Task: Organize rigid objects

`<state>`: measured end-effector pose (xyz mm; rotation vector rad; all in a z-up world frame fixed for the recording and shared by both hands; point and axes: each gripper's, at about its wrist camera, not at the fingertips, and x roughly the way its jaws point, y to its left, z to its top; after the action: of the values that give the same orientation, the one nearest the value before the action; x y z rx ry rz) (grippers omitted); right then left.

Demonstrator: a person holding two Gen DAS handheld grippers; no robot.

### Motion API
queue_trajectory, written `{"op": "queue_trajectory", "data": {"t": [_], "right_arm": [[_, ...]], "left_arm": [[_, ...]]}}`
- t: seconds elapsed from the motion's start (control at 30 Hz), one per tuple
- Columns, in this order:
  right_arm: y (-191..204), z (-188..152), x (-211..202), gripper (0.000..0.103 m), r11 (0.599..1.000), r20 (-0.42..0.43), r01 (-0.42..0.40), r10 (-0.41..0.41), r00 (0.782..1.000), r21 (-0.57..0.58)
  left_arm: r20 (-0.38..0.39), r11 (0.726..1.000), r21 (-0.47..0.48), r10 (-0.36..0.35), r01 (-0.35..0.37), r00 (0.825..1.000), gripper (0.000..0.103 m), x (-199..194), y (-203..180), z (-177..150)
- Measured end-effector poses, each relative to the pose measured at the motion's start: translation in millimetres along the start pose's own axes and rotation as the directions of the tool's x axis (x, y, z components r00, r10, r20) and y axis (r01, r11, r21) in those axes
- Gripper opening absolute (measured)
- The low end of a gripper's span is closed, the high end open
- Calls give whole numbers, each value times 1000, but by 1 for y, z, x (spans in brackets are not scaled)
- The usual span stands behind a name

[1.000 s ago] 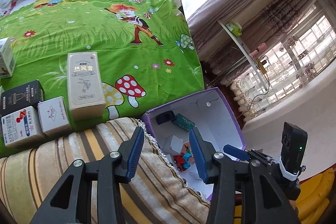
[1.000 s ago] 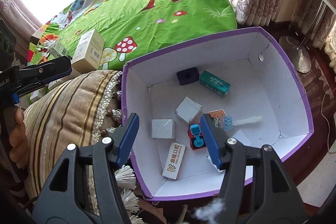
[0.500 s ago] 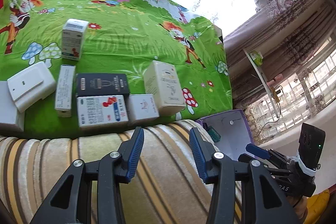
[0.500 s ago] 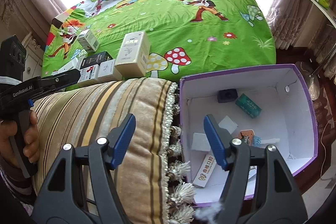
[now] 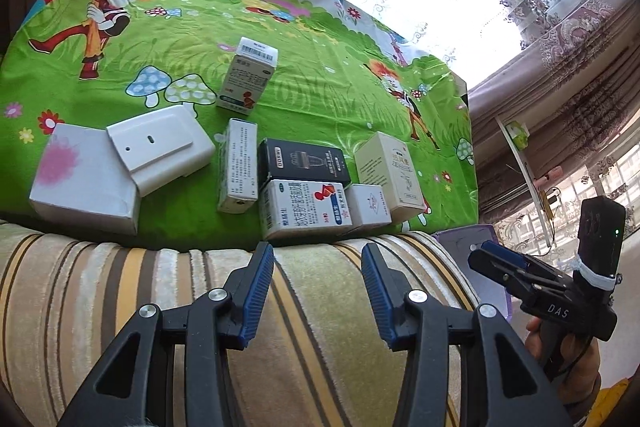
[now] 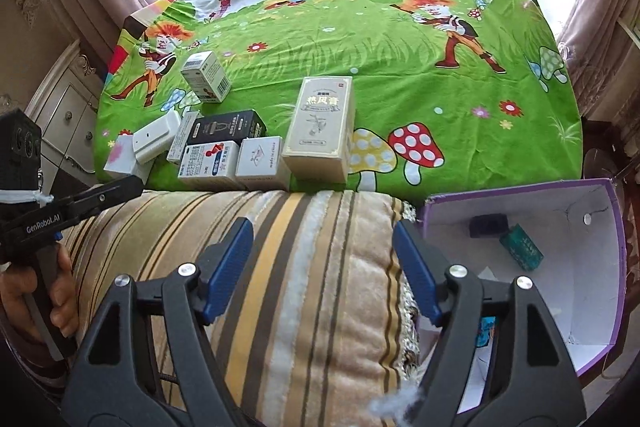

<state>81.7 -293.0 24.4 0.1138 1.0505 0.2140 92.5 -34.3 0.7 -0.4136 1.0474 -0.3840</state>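
Boxes sit bunched at the near edge of the green cartoon cloth (image 5: 320, 67), probably so either hand can reach them across the striped cushion (image 6: 304, 259): cream box (image 6: 320, 125), black box (image 5: 302, 159), red-and-blue printed box (image 5: 304, 209), small white box (image 5: 368, 205), narrow white box (image 5: 238, 165), an upright box (image 5: 248, 81) farther back, and a white plastic unit (image 5: 160, 147) resting partly on a flat white box (image 5: 80, 179). Whether the cloth covers a bed or a tabletop I cannot tell.

Purple bin (image 6: 600, 267) stands low beside the cushion on the right, open side up, already holding a dark block (image 6: 488, 225) and a teal packet (image 6: 522, 247); judged the collecting place, so the sort is partly done.

Left gripper (image 5: 318, 291): jaws apart, nothing between them, tilted downward over the cushion toward the printed box and small white box. Judged lined up for a pick there.

Right gripper (image 6: 322, 267): jaws opening, nothing between them, also angled down over the cushion, bin at its right side. A hand (image 6: 36, 291) grips the left tool's handle.
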Motion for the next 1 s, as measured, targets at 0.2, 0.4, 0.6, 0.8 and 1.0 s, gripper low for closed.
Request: {"op": "queue_trajectory", "data": {"t": [0.2, 0.4, 0.6, 0.8, 1.0], "right_arm": [[16, 24, 22, 76, 1000, -15, -12, 12, 1000, -14], [20, 44, 48, 76, 1000, -25, 10, -10, 1000, 5], [17, 63, 66, 76, 998, -19, 50, -49, 999, 33], [13, 71, 89, 76, 997, -59, 70, -67, 996, 45], [5, 76, 107, 76, 994, -89, 98, -94, 992, 53]], "left_arm": [[-25, 1000, 5, 26, -26, 999, 48, -1, 11, 0], [-45, 996, 51, 75, -73, 996, 49, 2, 11, 8], [-25, 985, 76, 155, -153, 988, 56, 6, 15, 32], [-8, 976, 85, 200, -199, 980, 61, 19, 16, 72], [-15, 971, 78, 226, -225, 974, 61, 42, 14, 114]]}}
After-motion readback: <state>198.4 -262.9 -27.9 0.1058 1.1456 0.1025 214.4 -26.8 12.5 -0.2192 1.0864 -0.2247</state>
